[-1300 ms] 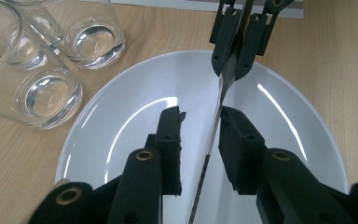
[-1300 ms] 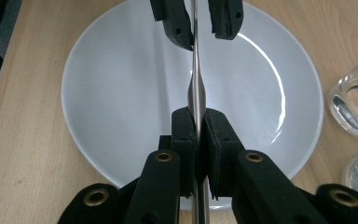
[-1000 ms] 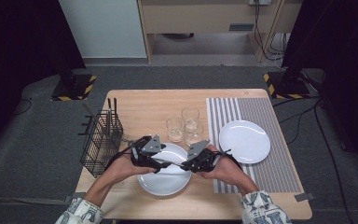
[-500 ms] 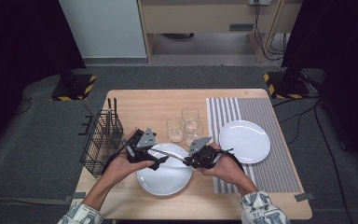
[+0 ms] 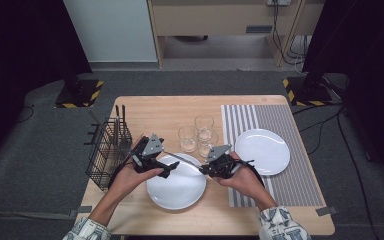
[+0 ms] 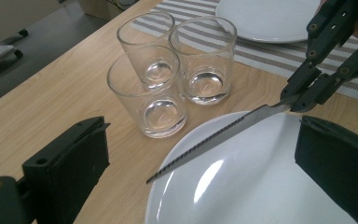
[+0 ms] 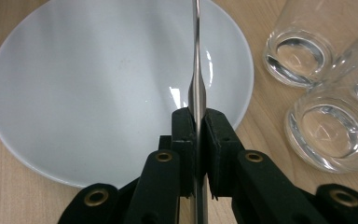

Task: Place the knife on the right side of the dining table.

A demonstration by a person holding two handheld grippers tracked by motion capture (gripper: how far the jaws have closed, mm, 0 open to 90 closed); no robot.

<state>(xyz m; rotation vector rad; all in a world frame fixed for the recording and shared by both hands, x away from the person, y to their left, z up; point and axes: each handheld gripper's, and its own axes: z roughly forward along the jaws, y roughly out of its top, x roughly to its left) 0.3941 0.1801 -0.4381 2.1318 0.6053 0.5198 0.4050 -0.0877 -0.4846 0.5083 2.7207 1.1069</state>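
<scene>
A table knife (image 5: 185,160) with a serrated blade hangs level over the near white plate (image 5: 176,190). My right gripper (image 5: 205,169) is shut on it; in the right gripper view the jaws of this gripper (image 7: 197,123) pinch the knife (image 7: 196,56) edge-up, the blade running away across the plate (image 7: 74,84). My left gripper (image 5: 169,167) is at the plate's left rim, by the blade's tip. In the left gripper view my left gripper (image 6: 203,128) stands wide open, with the knife (image 6: 214,137) free between its jaws and touching neither.
Three empty glasses (image 5: 200,135) stand close together just behind the plate. A second white plate (image 5: 262,150) lies on a striped mat (image 5: 300,180) to the right. A black wire basket (image 5: 107,150) with cutlery stands at the table's left edge.
The left gripper has drawn a little to the left, away from the right one, and now stands open around the blade's tip. The right gripper still holds the knife over the plate.
</scene>
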